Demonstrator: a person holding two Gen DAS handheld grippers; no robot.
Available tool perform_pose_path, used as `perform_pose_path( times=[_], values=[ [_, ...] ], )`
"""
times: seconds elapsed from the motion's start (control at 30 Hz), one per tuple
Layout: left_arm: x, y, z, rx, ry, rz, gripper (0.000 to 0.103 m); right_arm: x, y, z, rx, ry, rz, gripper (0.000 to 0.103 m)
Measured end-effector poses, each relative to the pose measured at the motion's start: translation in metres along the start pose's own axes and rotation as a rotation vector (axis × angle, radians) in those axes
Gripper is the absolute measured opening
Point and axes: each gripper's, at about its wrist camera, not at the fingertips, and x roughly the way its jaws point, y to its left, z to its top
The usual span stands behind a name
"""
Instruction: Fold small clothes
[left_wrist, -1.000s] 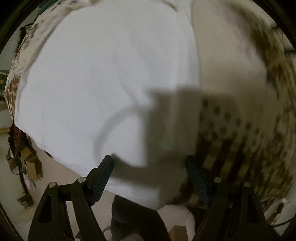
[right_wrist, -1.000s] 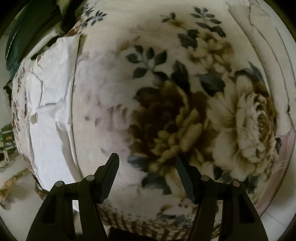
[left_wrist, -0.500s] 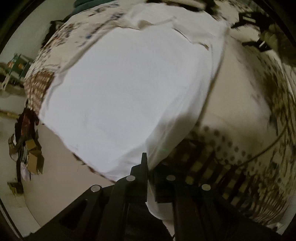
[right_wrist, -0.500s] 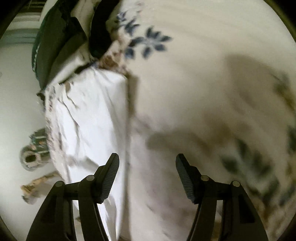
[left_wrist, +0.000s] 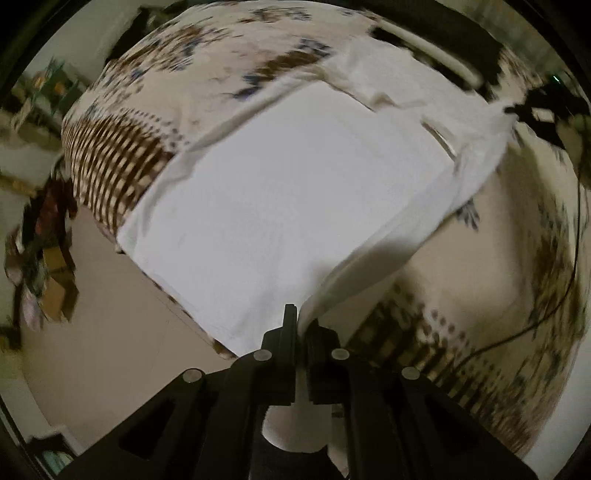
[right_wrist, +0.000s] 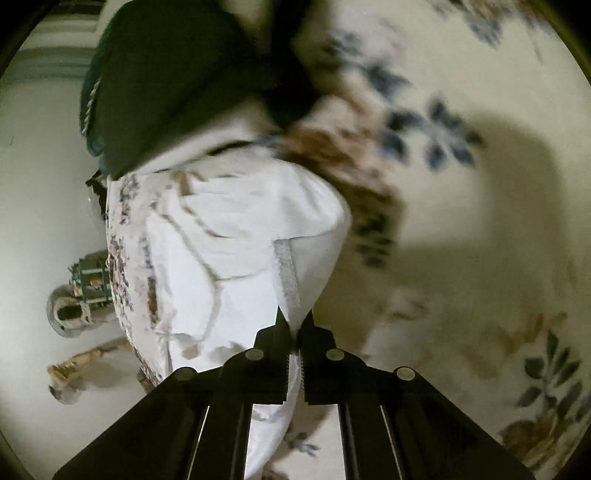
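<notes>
A white garment (left_wrist: 295, 192) lies spread on a floral bedspread (left_wrist: 480, 258). My left gripper (left_wrist: 301, 325) is shut on its near edge and lifts that edge off the bed. In the right wrist view the same white garment (right_wrist: 243, 258) shows with a ribbed collar or hem strip (right_wrist: 288, 277). My right gripper (right_wrist: 295, 328) is shut on the cloth just below that strip. The cloth hangs down between its fingers.
The bed's edge with a brown checked border (left_wrist: 110, 162) drops to a pale floor (left_wrist: 110, 350). Clutter and boxes (left_wrist: 48, 266) stand on the floor at the left. A dark green pillow or cloth (right_wrist: 166, 85) lies at the bed's far end. A black cable (left_wrist: 554, 295) runs across the bedspread.
Both grippers were open a second ago. The left one shut on the garment's edge first and has lifted it. The right one swung left over the bed and has shut on the garment.
</notes>
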Motion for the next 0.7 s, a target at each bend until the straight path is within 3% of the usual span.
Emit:
perform_pose_path(
  times=[0.1, 0.23, 0.43, 0.63, 0.7],
  values=[
    [0.001, 0.03, 0.019, -0.064, 0.0, -0.018, 0.002, -0.012, 0.049, 0.008, -0.045, -0.017, -0.008, 0.004],
    [0.011, 0.077, 0.05, -0.165, -0.011, -0.049, 0.002, 0.005, 0.122, 0.025, -0.111, -0.023, -0.048, 0.004],
    [0.048, 0.146, 0.085, -0.256, 0.007, -0.094, 0.002, 0.085, 0.22, 0.044, -0.182, -0.005, -0.186, 0.004],
    [0.095, 0.19, 0.109, -0.251, 0.071, -0.16, 0.003, 0.164, 0.269, 0.053, -0.217, 0.008, -0.347, 0.004],
    [0.107, 0.201, 0.111, -0.248, 0.108, -0.192, 0.007, 0.187, 0.275, 0.054, -0.209, 0.02, -0.386, 0.004]
  ],
)
